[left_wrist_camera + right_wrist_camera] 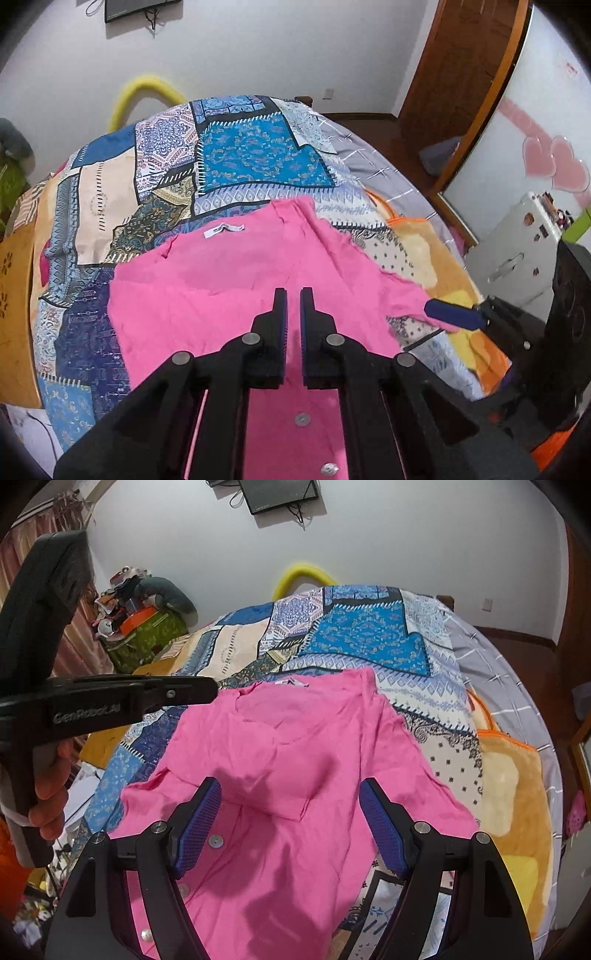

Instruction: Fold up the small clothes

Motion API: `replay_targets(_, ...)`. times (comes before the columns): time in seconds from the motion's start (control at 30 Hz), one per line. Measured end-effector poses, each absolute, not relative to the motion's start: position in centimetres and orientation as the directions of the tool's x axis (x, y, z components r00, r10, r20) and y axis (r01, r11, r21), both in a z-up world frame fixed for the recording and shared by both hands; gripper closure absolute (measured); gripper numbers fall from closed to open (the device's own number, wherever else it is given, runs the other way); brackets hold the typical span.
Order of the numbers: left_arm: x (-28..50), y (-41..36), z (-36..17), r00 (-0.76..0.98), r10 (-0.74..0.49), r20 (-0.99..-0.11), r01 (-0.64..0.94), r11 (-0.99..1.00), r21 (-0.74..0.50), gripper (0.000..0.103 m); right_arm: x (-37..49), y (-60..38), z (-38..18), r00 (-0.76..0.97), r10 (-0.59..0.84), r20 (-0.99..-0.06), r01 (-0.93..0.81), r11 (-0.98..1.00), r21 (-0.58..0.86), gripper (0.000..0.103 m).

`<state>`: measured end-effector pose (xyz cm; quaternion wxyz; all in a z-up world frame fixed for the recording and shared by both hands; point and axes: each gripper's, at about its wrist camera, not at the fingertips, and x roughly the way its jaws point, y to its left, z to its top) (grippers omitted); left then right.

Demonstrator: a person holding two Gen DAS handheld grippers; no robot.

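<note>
Pink button-front shirt (295,775) lies spread on the patchwork bedspread (236,155), collar end w/ white label (224,229) toward the far side of the bed, button placket (302,419) near the cameras. One section looks already turned over onto the body, edge showing near the middle in the right wrist view, so judging by that the fold is partly begun, not finished.

Left gripper (293,295) hangs over the shirt's middle, fingers nearly pressed together w/ only a thin gap, nothing caught between them. Right gripper (290,794) is above the near half, fingers spread wide, empty; its blue pad (452,314) shows at the shirt's right edge in the left wrist view.

Next move prob. calls for pinching a free edge or sleeve on each side and bringing it across evenly; thin cloth, likely to wrinkle or slip if grabbed shallow.

Room: bedroom, grey sheet (373,158) under the spread, orange-yellow blanket (517,782) at right, wall-mounted screen (280,494), yellow foam tube (144,92) behind the bed, wooden door (454,66), clutter pile (144,609) at left.
</note>
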<state>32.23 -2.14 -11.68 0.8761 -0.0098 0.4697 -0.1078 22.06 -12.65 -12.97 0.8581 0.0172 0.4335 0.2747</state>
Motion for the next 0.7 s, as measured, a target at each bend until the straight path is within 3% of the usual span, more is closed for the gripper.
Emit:
replay_targets(0.1,31.8,-0.4,-11.5,0.550,-0.163,-0.819,0.151,0.984,-0.094,0.080,22.5,-12.4,-13.6,0.453,0.495,-0.742,-0.454,0.844,0.285,0.029)
replay_targets(0.17,31.7,1.0,-11.2,0.568,-0.129,-0.813,0.121,0.990,-0.072,0.062,23.0,-12.2,-14.3,0.434,0.497,-0.751,-0.452,0.842,0.295,0.029)
replay_targets(0.27,31.5,4.1,-11.1,0.589,-0.068,-0.805,0.057,0.997,-0.043,0.049,24.0,-12.0,-15.2,0.414,0.493,-0.765,-0.440,0.844,0.306,0.029)
replay_targets(0.47,31.8,11.2,-13.1,0.562,0.031,-0.826,-0.085,0.996,-0.021,0.048,26.2,-11.8,-16.3,0.371,0.525,-0.766,-0.415,0.832,0.369,0.030)
replay_targets(0.57,32.0,14.1,-15.0,0.525,0.060,-0.849,-0.139,0.990,-0.016,0.048,26.8,-11.5,-16.5,0.361,0.539,-0.761,-0.420,0.823,0.384,0.043)
replay_targets(0.7,32.4,16.6,-17.9,0.478,0.032,-0.878,-0.190,0.979,-0.068,0.048,27.8,-11.2,-17.3,0.326,0.559,-0.762,-0.407,0.811,0.421,0.051)
